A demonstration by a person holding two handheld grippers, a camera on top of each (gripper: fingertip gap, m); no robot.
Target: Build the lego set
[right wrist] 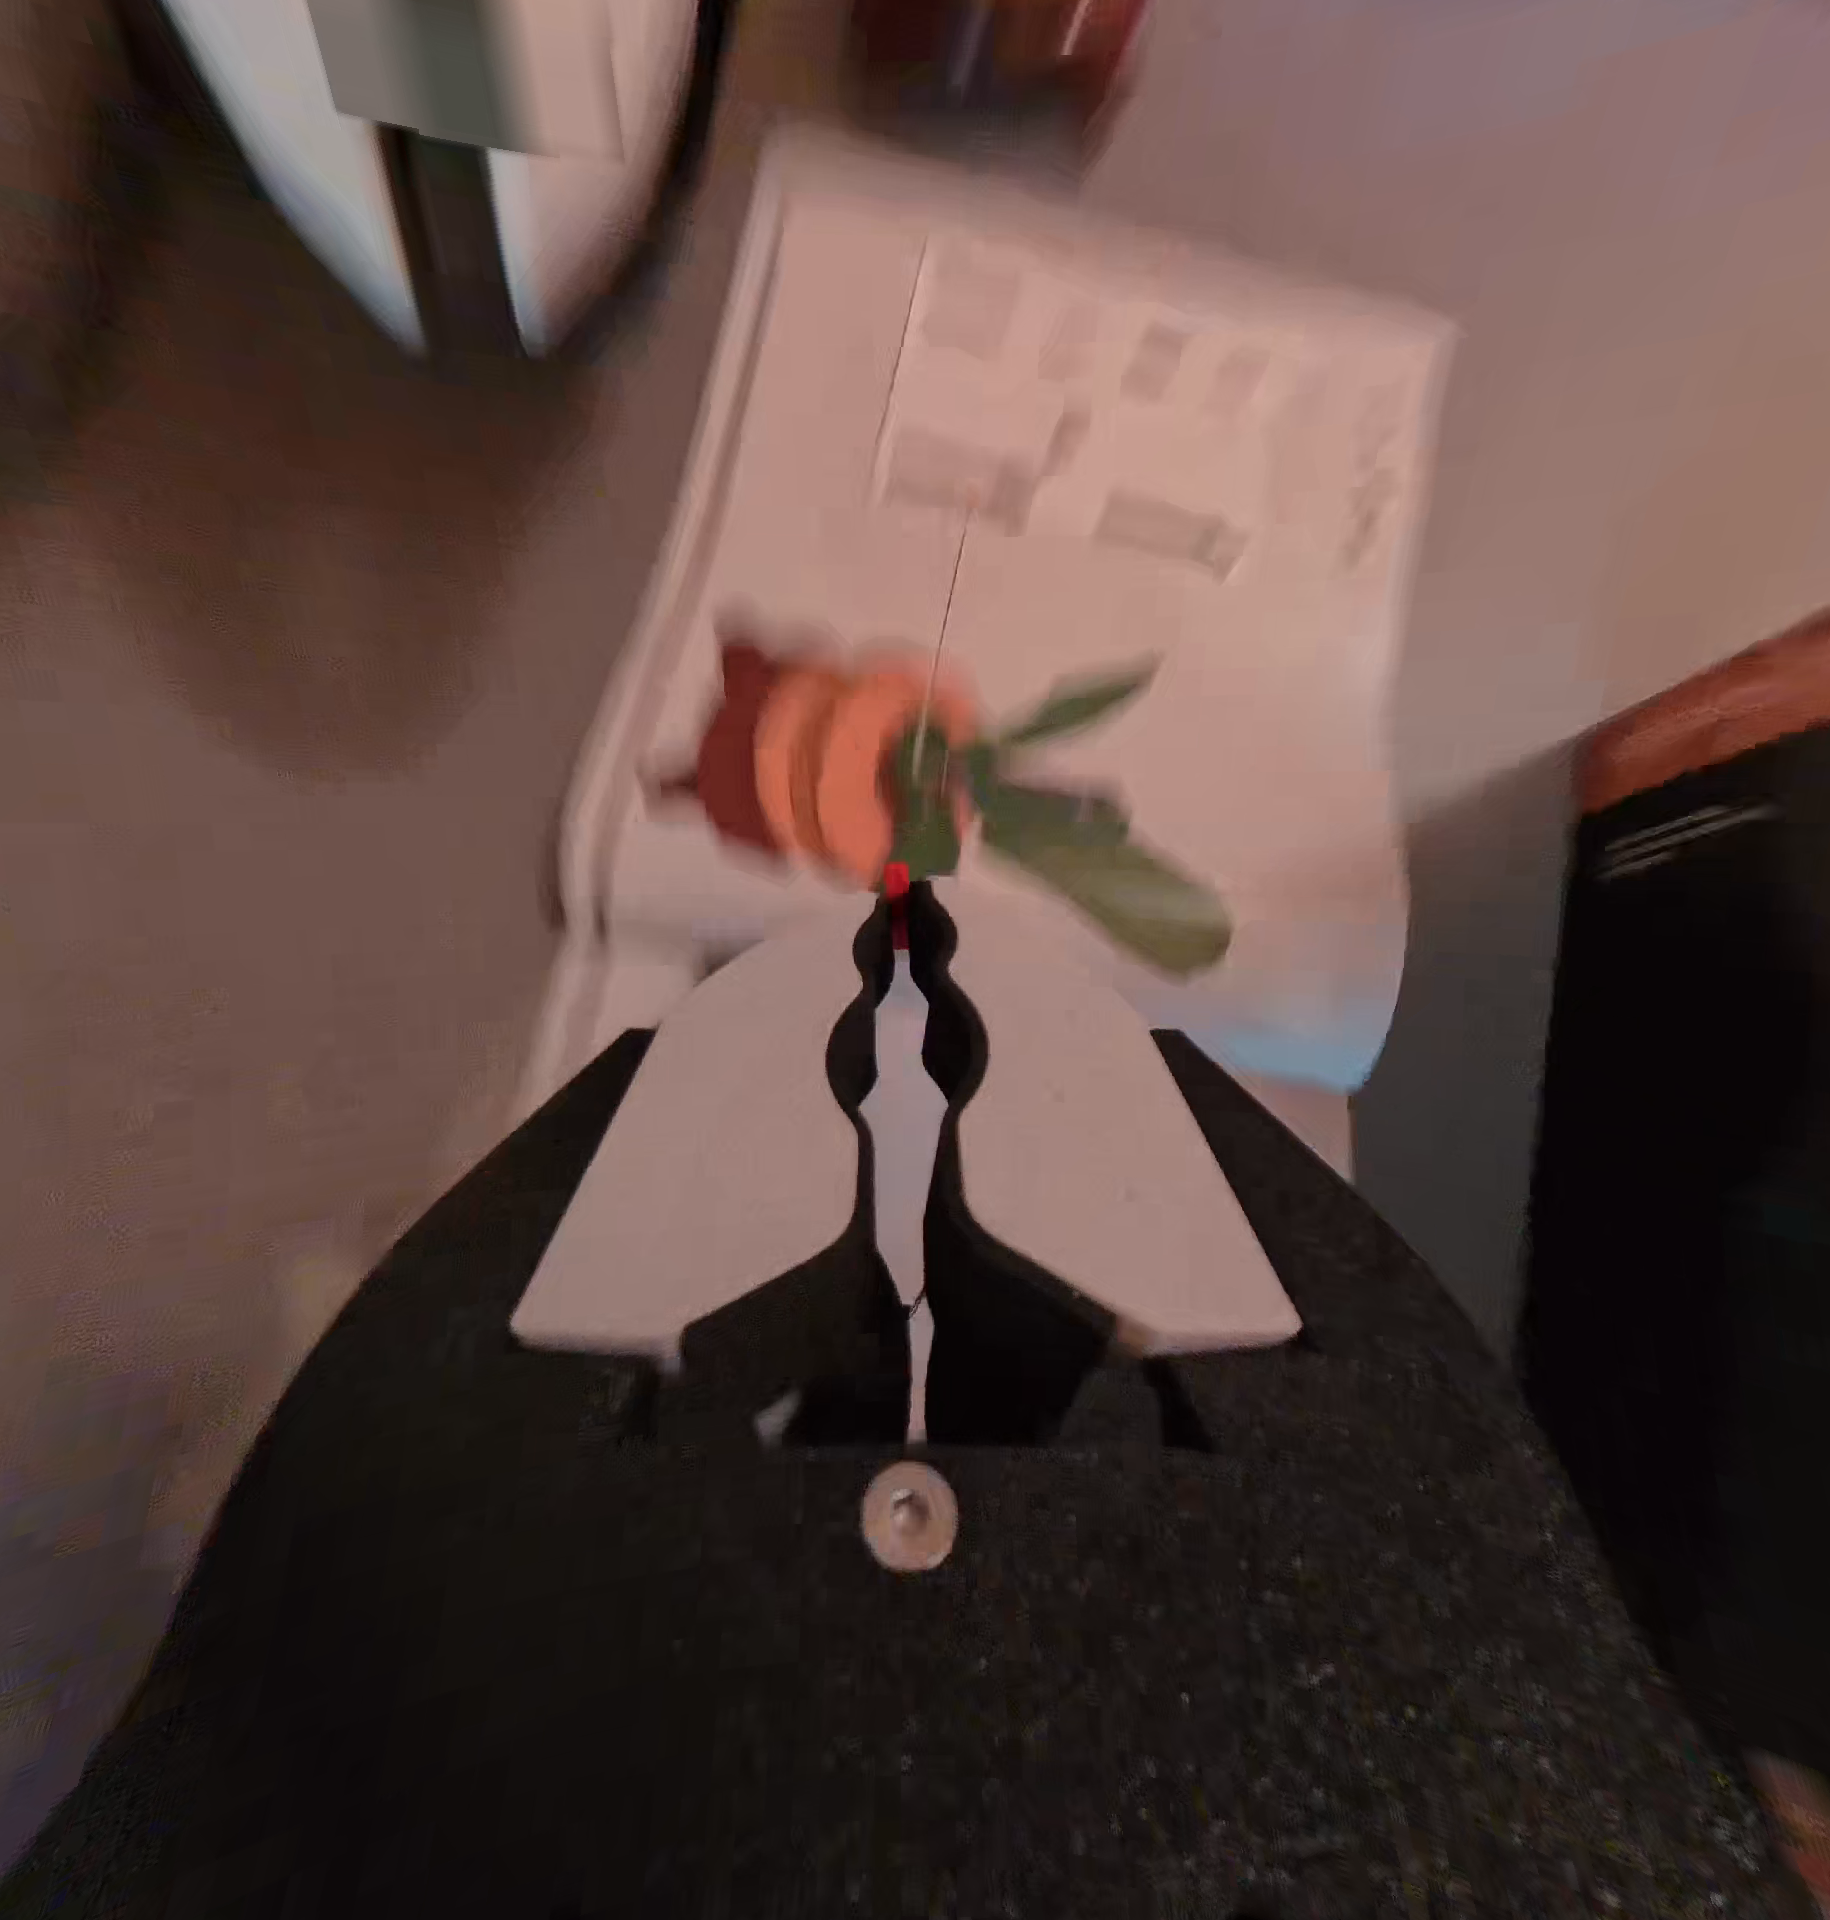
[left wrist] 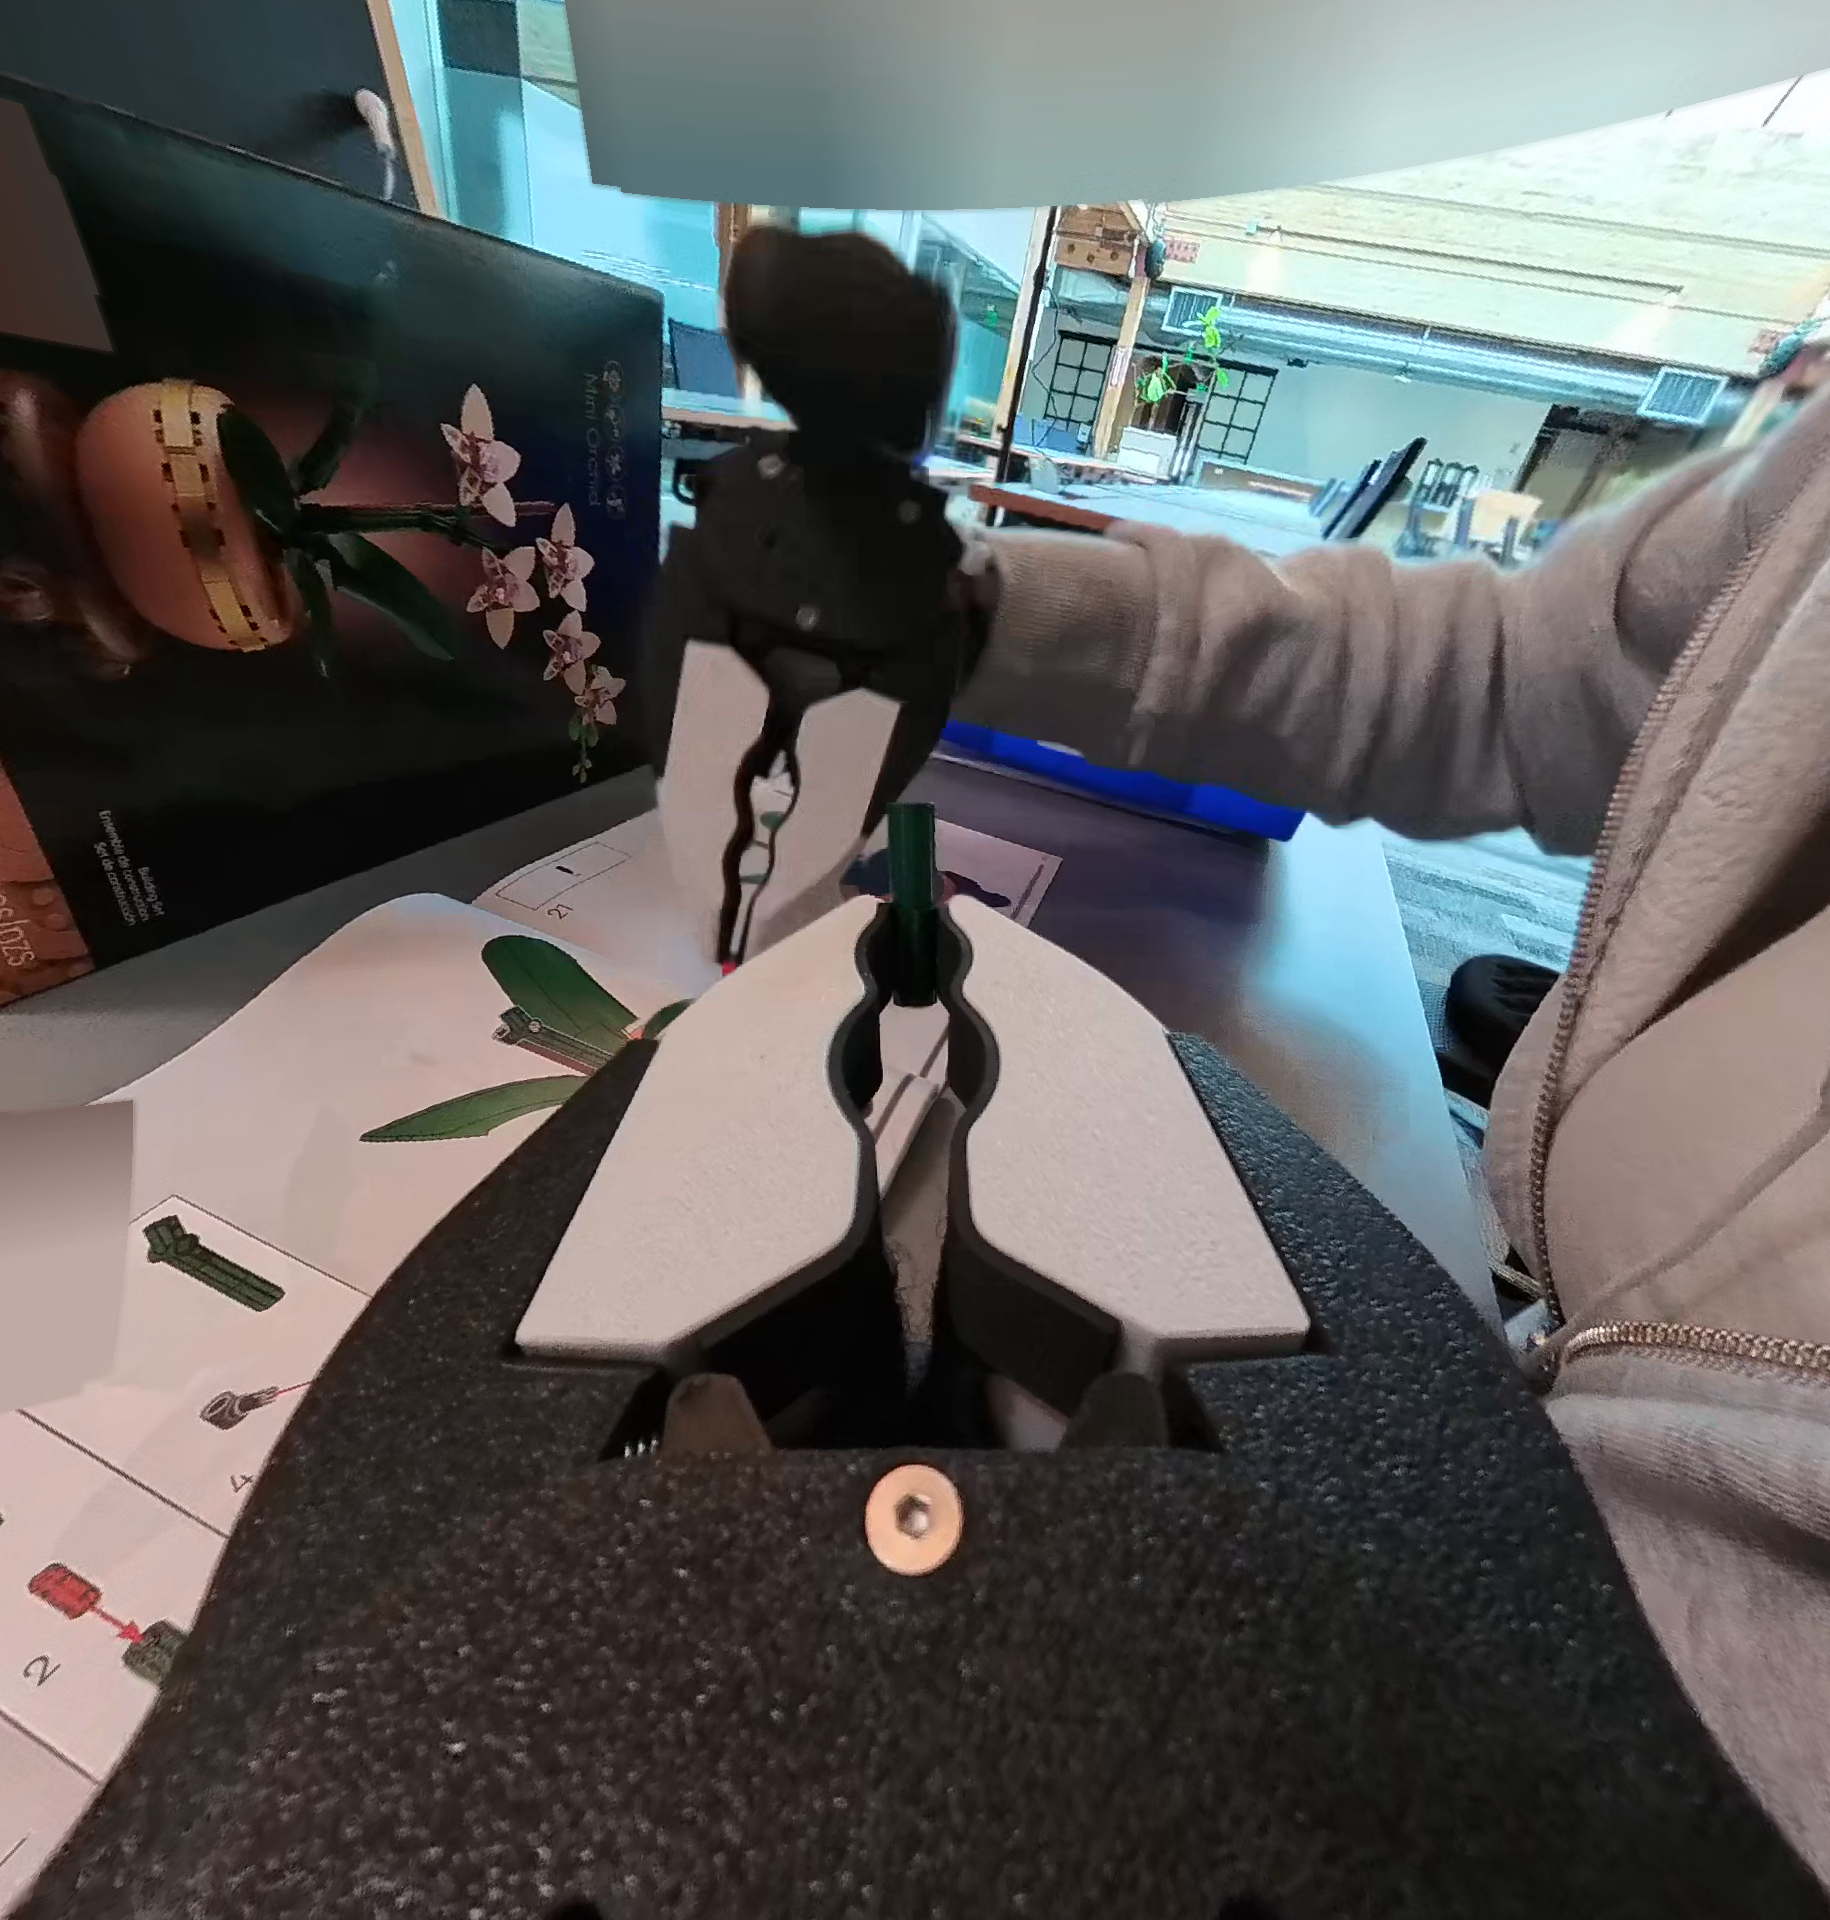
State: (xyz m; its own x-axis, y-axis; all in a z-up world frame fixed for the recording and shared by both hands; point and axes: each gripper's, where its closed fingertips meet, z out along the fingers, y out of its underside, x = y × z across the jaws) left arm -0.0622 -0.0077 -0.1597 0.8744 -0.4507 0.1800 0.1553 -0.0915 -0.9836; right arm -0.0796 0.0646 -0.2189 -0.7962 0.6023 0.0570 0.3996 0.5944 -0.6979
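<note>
My left gripper (left wrist: 912, 940) is shut on a dark green rod-shaped Lego piece (left wrist: 910, 868), which sticks out upright past the fingertips. My right gripper (left wrist: 736, 951) shows farther off in the left wrist view, pointing down at the open instruction booklet (left wrist: 298, 1049). In the blurred right wrist view, the right gripper (right wrist: 898, 920) is shut on a small red Lego piece (right wrist: 896, 883). It hangs over the booklet (right wrist: 1150, 520), above a picture of an orange pot with green leaves (right wrist: 859, 769).
The dark Lego box (left wrist: 267, 540) stands at the left; its corner shows in the right wrist view (right wrist: 1711, 1039). A blue tray (left wrist: 1119, 784) lies behind the booklet. A person's beige sleeve (left wrist: 1306, 665) reaches across on the right. The grey table (left wrist: 1254, 987) extends right. Tip to tip, the grippers are about 10 cm apart.
</note>
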